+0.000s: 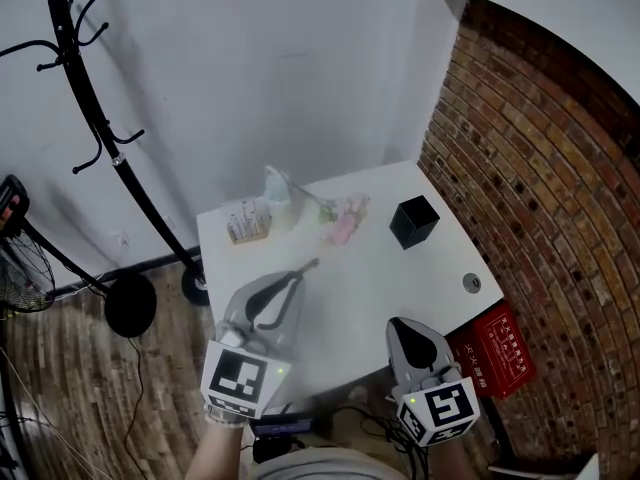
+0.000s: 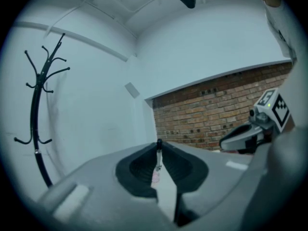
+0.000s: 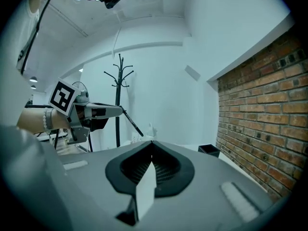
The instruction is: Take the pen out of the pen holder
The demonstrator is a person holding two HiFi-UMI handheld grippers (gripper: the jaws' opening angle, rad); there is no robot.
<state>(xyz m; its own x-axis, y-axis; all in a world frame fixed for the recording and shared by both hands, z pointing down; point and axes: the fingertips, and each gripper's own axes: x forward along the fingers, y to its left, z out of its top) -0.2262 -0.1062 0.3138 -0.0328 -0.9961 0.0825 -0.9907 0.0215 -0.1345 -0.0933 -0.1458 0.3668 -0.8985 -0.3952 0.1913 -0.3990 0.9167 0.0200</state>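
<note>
the left gripper [image 1: 295,276] was clamped on the pen [image 1: 308,265], which seemed already out, the pen holder [image 1: 414,220] well apart beyond its fingers, while the right gripper [image 1: 398,322] was closed, empty.

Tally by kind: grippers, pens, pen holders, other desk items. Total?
Grippers: 2 (left gripper, right gripper)
Pens: 1 (pen, clamped in the left one)
Pen holders: 1 (black pen holder)
Other desk items: 3 (small box, pale container, pink item)
Total: 7
</note>
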